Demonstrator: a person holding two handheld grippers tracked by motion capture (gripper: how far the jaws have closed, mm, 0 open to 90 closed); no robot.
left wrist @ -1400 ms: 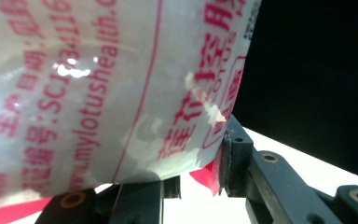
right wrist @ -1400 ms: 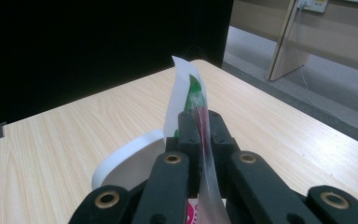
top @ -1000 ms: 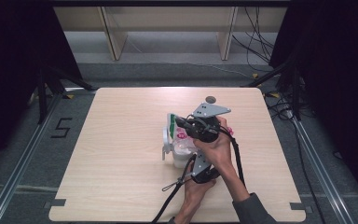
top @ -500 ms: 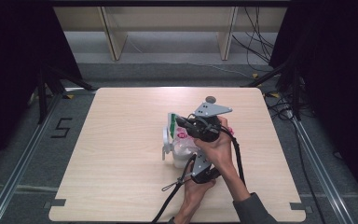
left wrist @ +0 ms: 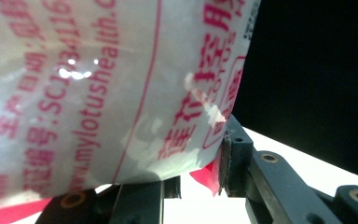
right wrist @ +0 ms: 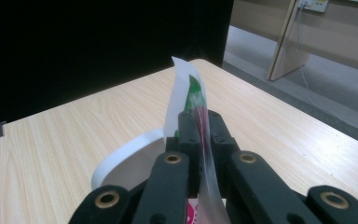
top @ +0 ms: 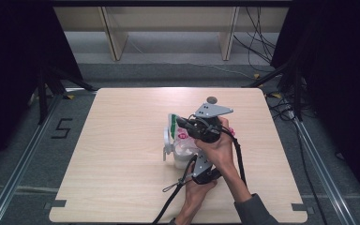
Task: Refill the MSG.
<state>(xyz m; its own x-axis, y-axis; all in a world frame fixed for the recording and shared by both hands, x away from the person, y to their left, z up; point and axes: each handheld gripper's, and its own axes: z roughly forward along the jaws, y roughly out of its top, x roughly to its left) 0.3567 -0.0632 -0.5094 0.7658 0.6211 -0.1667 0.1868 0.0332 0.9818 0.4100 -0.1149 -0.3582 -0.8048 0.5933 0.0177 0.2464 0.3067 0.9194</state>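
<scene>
A white plastic bag (top: 175, 132) with red print and a green top edge stands over a white cup (top: 180, 158) near the table's middle. My right gripper (top: 182, 124), the one with the grey plate, points left and is shut on the bag's top edge (right wrist: 182, 93). The cup's rim (right wrist: 121, 161) curves just below its jaws. My left gripper (top: 192, 157) comes from the near side. Its jaws close on the bag's lower part (left wrist: 98, 93), and one pad (left wrist: 224, 161) presses at the bag's corner. The cup's contents are hidden.
A small dark disc (top: 211, 99) lies near the far edge of the wooden table (top: 122, 140). A black cable (top: 173, 192) trails off the near edge. Wooden shelf legs (top: 115, 37) and floor cables (top: 262, 37) lie beyond the table.
</scene>
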